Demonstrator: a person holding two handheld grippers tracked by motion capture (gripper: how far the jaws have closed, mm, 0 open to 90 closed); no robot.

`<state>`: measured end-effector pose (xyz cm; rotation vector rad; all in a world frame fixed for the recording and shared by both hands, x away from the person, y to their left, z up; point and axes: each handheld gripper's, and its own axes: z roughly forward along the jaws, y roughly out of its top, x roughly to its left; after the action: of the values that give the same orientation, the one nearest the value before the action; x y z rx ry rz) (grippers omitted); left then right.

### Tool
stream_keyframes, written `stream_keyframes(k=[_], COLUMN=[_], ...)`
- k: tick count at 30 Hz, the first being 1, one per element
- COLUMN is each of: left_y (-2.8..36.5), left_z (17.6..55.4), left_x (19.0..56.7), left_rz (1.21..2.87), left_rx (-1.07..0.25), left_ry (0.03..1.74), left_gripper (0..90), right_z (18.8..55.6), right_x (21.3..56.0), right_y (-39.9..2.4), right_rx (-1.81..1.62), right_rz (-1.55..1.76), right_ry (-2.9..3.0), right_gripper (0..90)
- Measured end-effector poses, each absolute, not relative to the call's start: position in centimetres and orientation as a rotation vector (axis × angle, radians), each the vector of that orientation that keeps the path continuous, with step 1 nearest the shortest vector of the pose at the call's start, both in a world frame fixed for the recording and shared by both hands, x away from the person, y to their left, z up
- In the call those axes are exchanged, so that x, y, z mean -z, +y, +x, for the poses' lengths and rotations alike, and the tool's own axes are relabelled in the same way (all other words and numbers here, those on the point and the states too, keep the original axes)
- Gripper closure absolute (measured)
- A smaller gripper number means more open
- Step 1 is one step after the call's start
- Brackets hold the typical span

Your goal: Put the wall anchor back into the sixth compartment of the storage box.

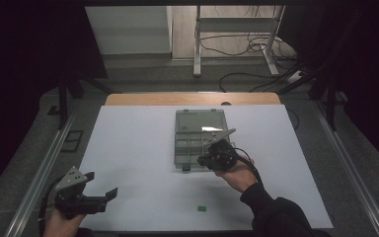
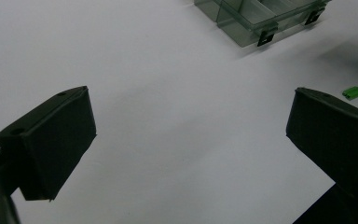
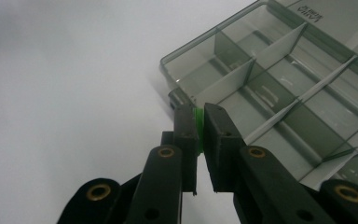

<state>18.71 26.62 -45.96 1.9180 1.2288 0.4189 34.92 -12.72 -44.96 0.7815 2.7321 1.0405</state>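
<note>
Green piece (image 3: 197,122) sits pinched edge-on between the clenched jaws of the right gripper (image 3: 196,116), just over the near corner of the clear compartment box (image 3: 279,88). Held by so thin a sliver, it could slip or twist free and land outside the dividers. The left gripper (image 2: 186,135) hangs released above the white table (image 2: 168,93), near a second green piece (image 2: 353,92).

A short line of dark print is showing on the open lid (image 3: 340,18) of the clear compartment box (image 3: 279,93) in the right gripper view, at the top right corner. It is standing upside down and cut off by the frame, too small and blurred to read. No other writing is showing anywhere.
</note>
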Motion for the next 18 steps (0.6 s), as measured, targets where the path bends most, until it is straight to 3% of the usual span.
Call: stream_keyframes(k=[18], left_y=[26.6], left_z=[18.7], left_x=[46.0], left_rz=[1.92], left_rx=[-0.418], left_ry=[1.226], left_gripper=[1.9], right_z=[37.4], right_x=[46.0], right_y=[-11.6], right_rx=[-1.02], right_rz=[0.829], right_ry=[2.683], right_gripper=[82.2])
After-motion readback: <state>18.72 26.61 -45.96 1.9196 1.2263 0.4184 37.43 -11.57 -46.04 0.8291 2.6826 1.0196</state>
